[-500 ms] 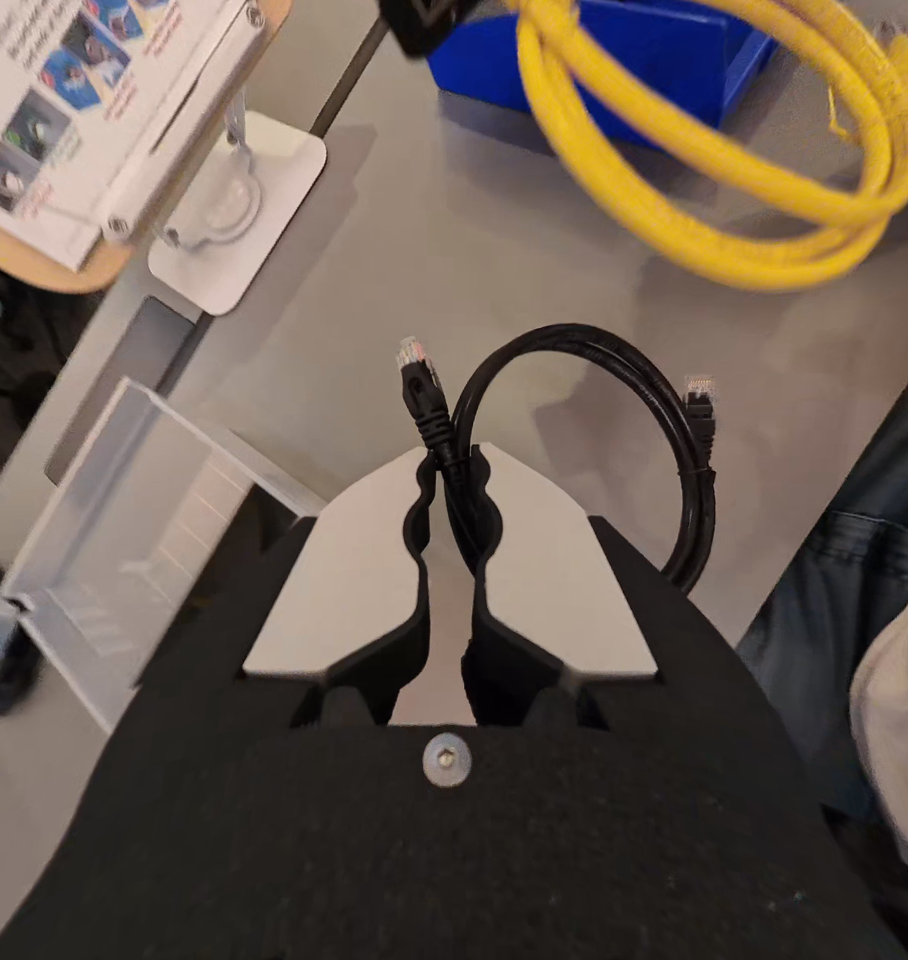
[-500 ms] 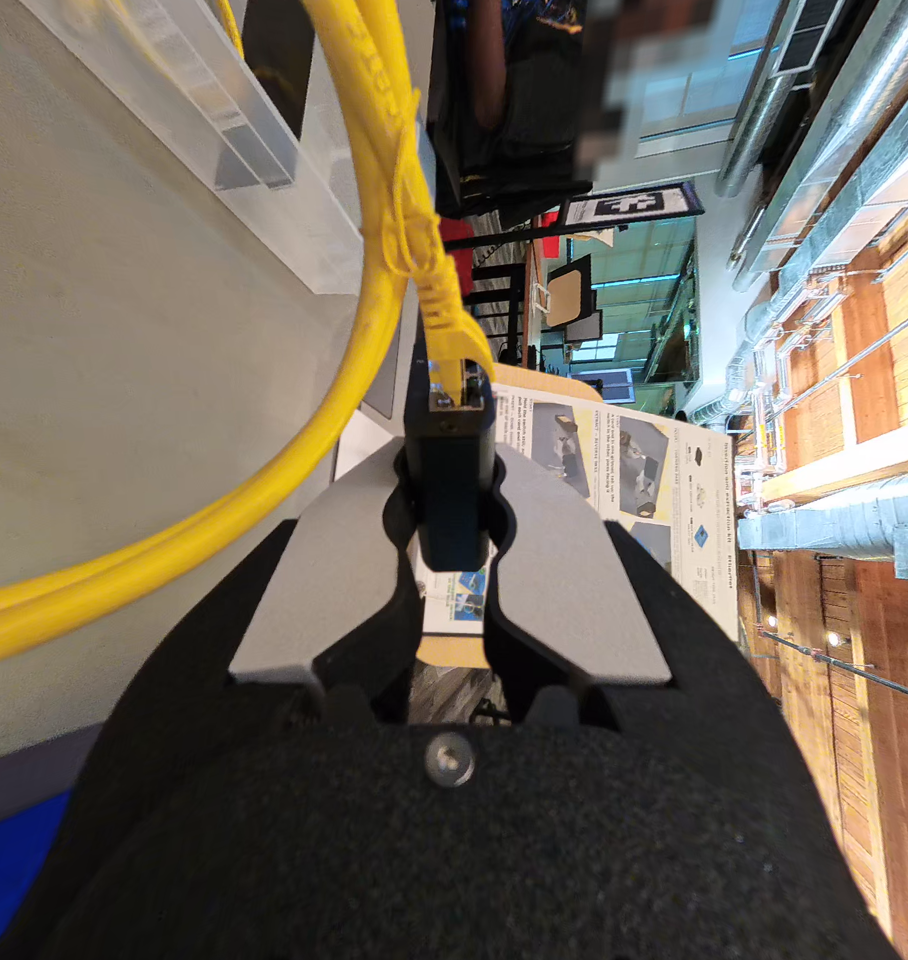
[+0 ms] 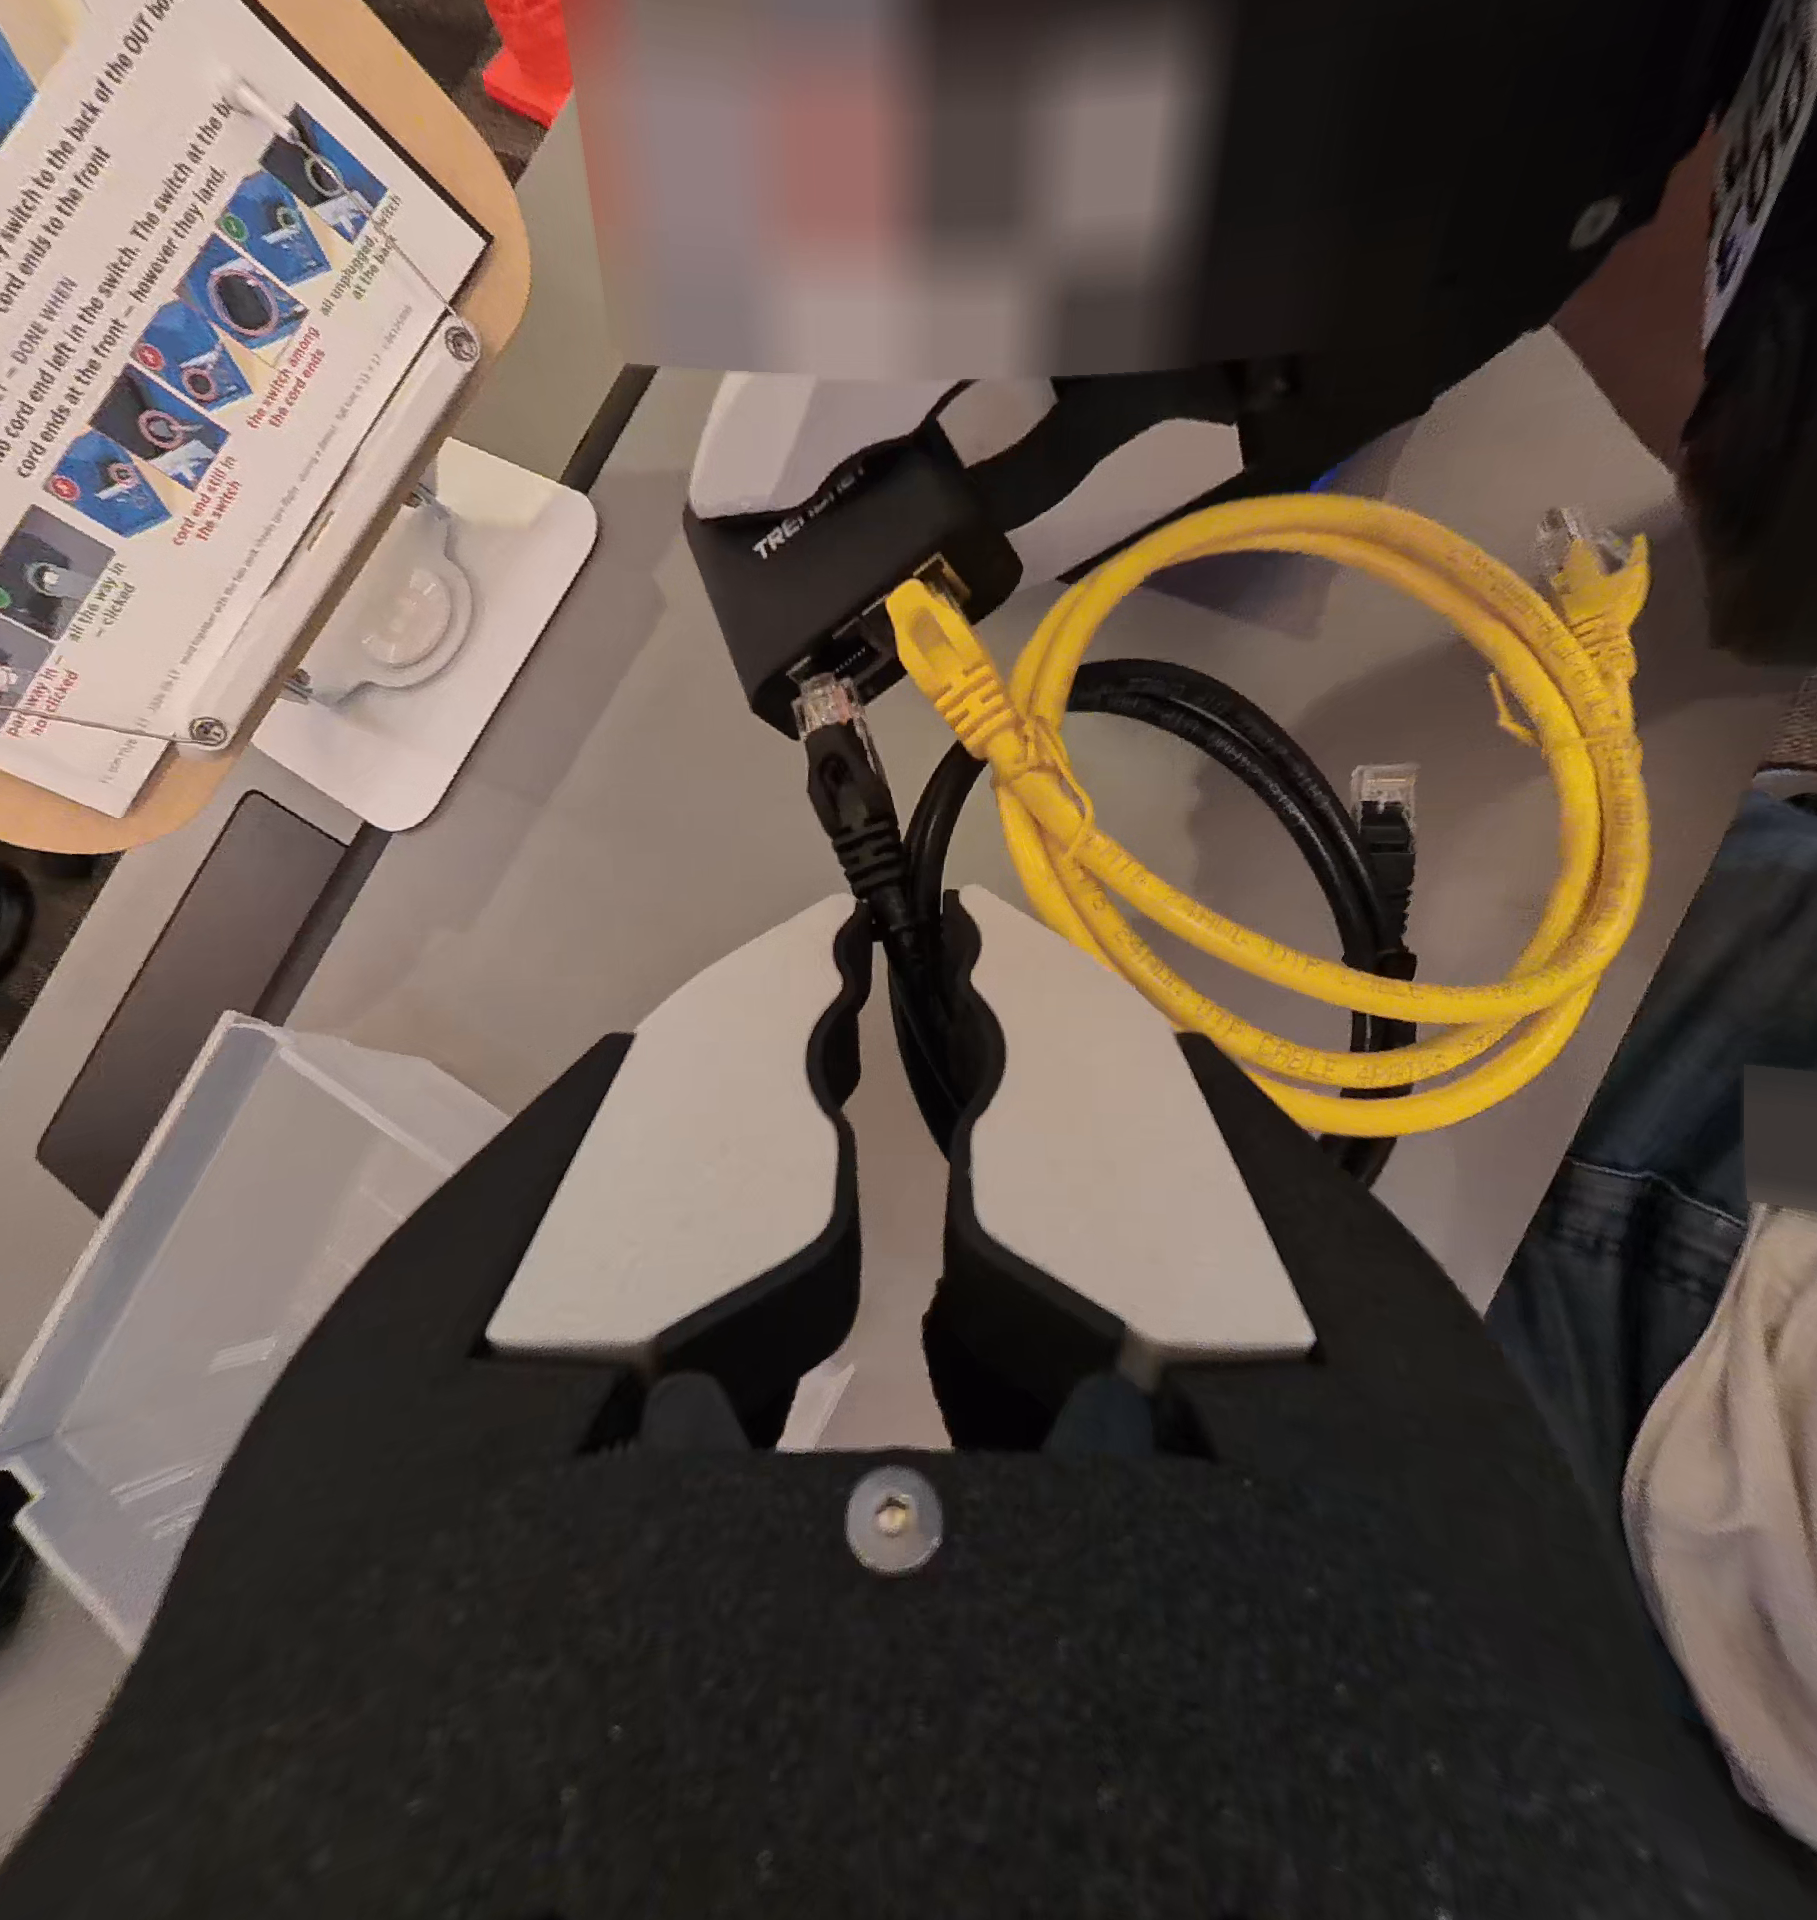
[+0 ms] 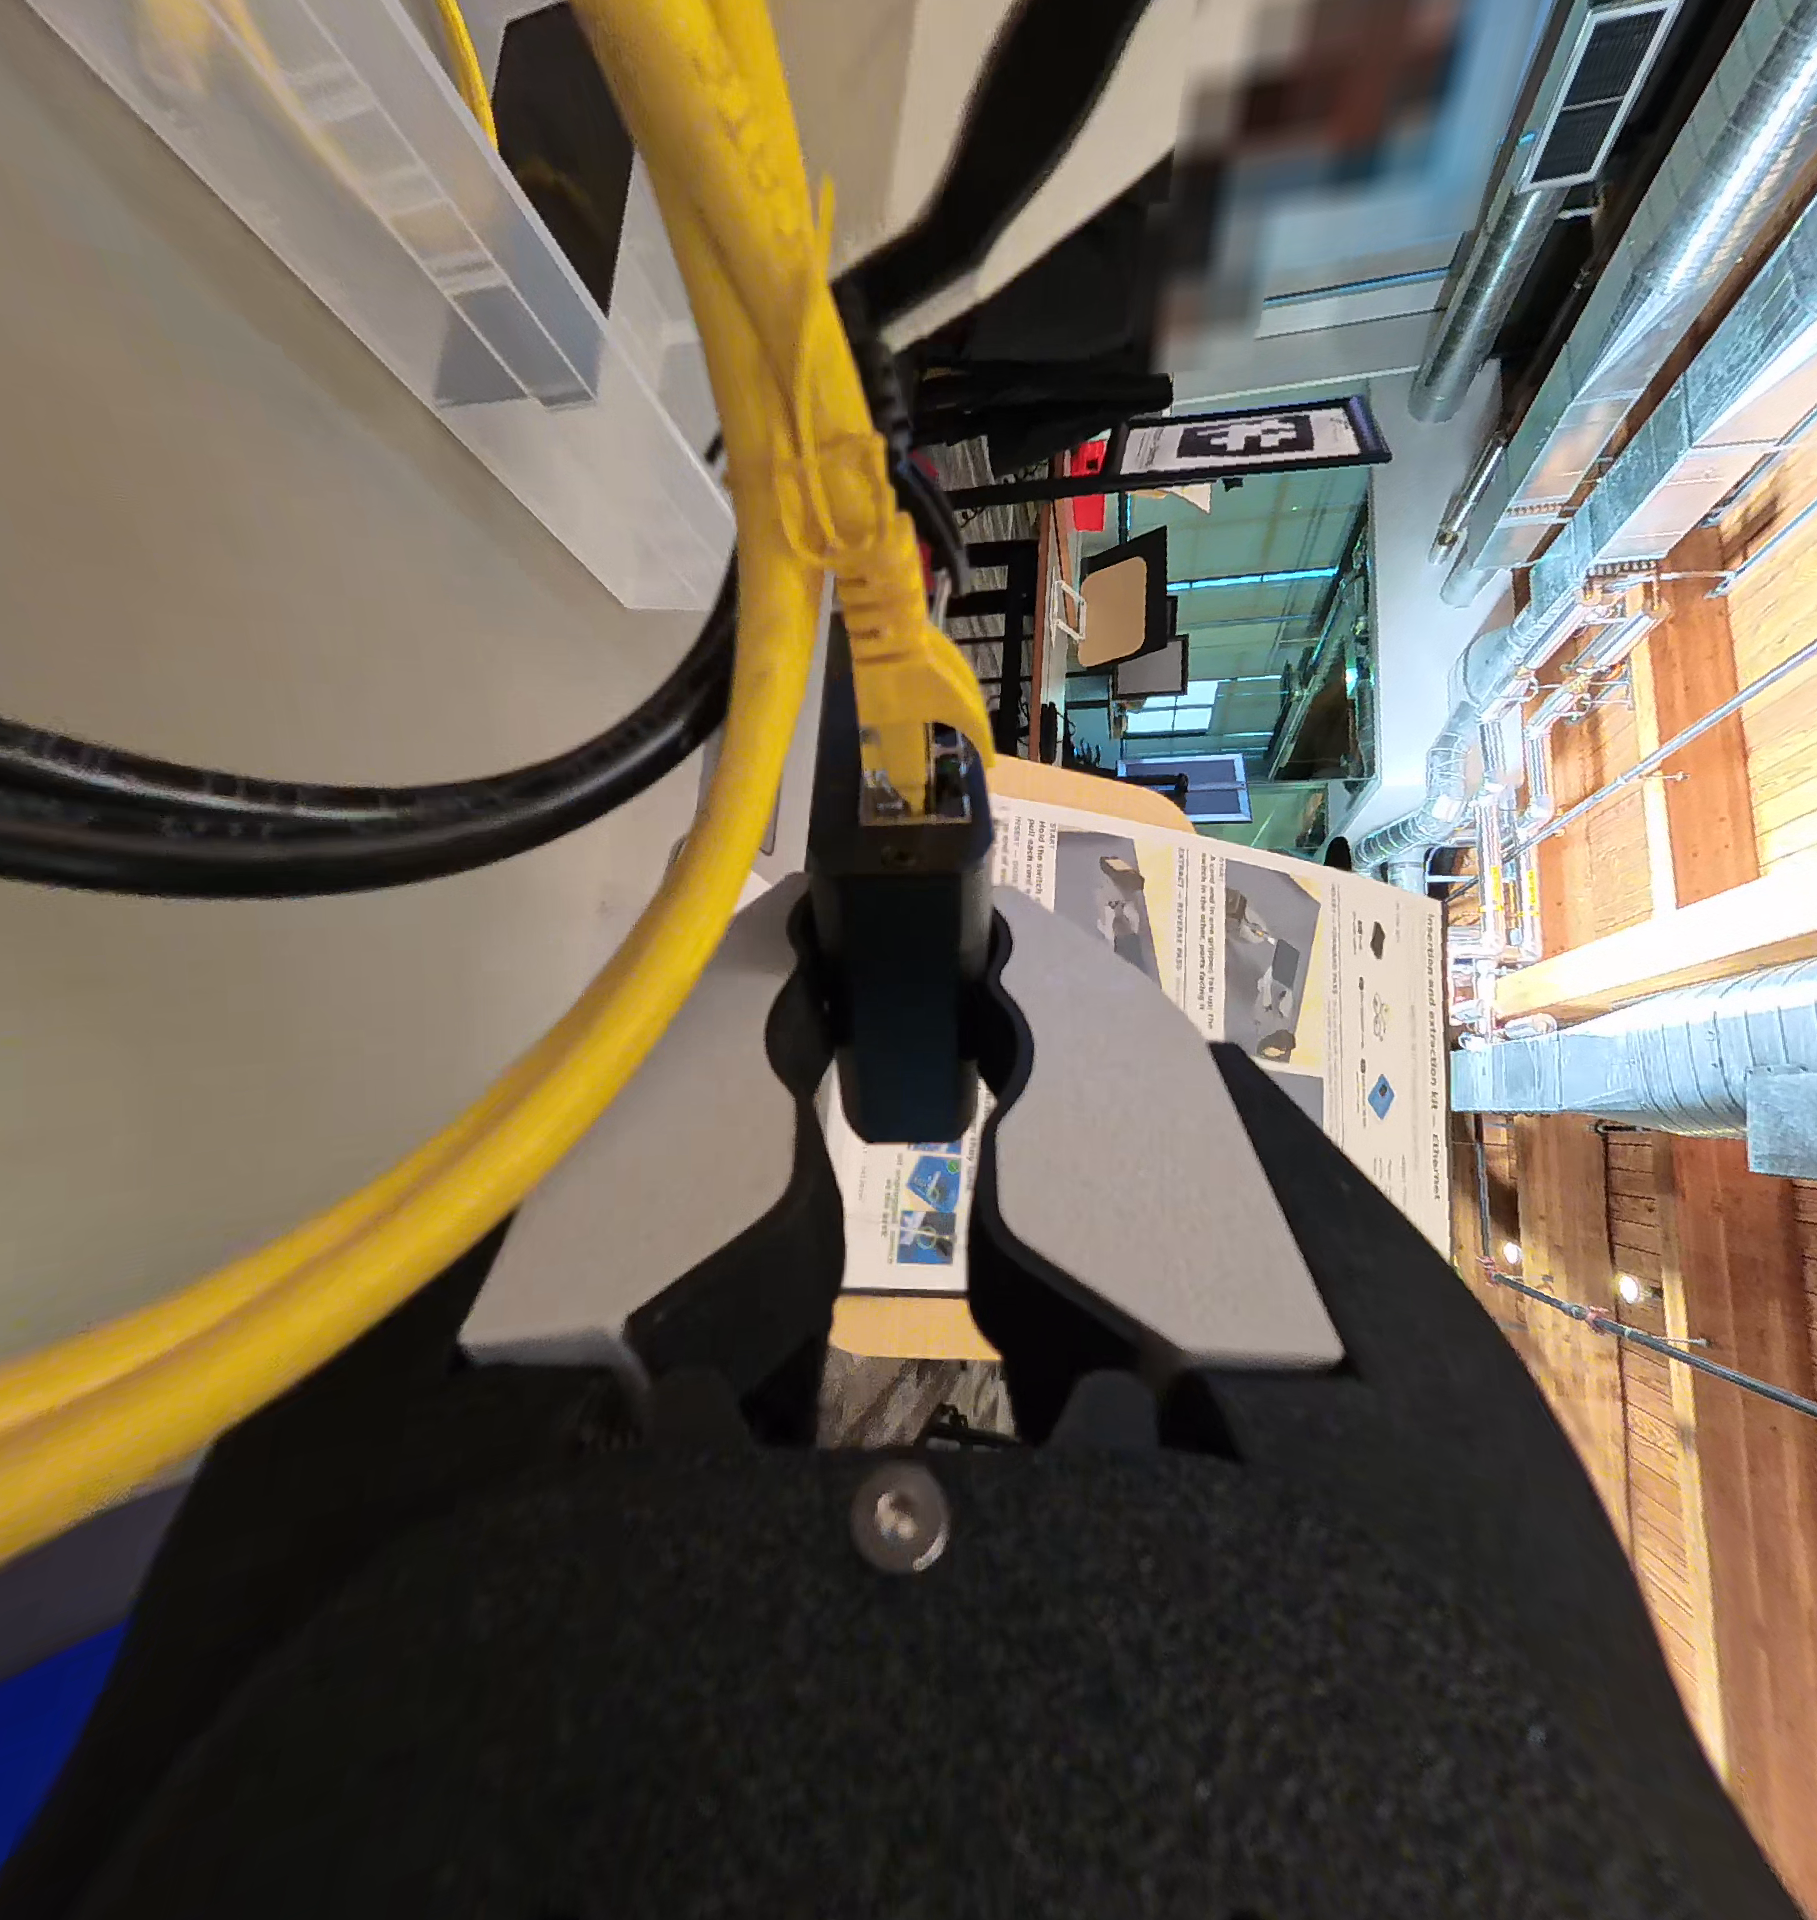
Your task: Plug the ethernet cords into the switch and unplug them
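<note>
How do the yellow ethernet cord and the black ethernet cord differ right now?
The yellow ethernet cord has one plug seated in the black switch; the black ethernet cord has neither plug in, its near plug just short of a port. The left gripper clamps the black cord; no jaws hold the yellow. Both are coiled, with clear-tipped plugs.
</note>
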`<state>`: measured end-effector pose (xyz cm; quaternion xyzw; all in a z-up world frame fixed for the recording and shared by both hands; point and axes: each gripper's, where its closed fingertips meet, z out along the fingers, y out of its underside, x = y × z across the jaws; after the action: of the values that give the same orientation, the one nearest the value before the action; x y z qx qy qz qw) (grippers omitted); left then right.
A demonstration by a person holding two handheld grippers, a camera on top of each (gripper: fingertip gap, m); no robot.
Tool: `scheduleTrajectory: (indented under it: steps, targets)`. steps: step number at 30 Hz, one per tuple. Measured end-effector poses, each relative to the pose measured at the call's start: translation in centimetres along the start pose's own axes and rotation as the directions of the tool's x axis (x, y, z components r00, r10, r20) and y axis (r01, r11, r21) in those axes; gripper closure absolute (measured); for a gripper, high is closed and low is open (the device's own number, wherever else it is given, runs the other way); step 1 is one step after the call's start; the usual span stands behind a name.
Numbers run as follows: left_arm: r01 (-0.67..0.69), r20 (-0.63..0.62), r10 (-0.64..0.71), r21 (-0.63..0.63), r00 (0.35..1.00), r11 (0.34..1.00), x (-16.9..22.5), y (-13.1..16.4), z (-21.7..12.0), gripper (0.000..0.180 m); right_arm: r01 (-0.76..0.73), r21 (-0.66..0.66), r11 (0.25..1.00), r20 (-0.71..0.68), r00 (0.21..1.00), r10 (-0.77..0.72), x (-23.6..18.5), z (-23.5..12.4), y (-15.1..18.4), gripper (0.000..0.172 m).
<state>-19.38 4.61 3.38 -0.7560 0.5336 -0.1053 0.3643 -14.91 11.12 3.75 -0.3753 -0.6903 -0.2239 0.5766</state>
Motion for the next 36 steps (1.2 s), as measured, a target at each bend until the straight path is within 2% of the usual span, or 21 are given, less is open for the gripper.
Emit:
scheduleTrajectory:
  steps: [8,16,21,27,36]
  targets:
    - [-0.017,-0.015,0.018,0.018,1.000,1.000,0.2,-0.3,0.1,0.168,0.011,-0.018,1.000,-0.009,1.000,-0.012,0.0,0.1,0.1,0.148]
    - [0.047,-0.084,-0.043,0.047,0.995,0.998,0.5,-0.7,0.5,0.169,0.046,-0.042,0.998,-0.026,0.999,-0.047,0.1,0.1,0.1,0.148]
    - [0.088,-0.099,-0.088,0.004,0.991,0.996,0.2,-0.2,0.9,0.169,0.078,-0.075,0.994,-0.027,0.996,-0.080,-0.2,0.3,-0.1,0.148]
    - [0.119,-0.077,-0.121,-0.027,0.990,0.993,-0.3,0.6,1.2,0.169,0.080,-0.086,0.993,-0.025,0.996,-0.082,-0.6,1.0,-0.5,0.149]
    - [0.082,0.010,-0.081,-0.070,0.997,0.994,-0.8,1.4,1.9,0.170,0.073,-0.083,0.994,-0.012,0.997,-0.074,-1.4,1.9,-0.7,0.148]
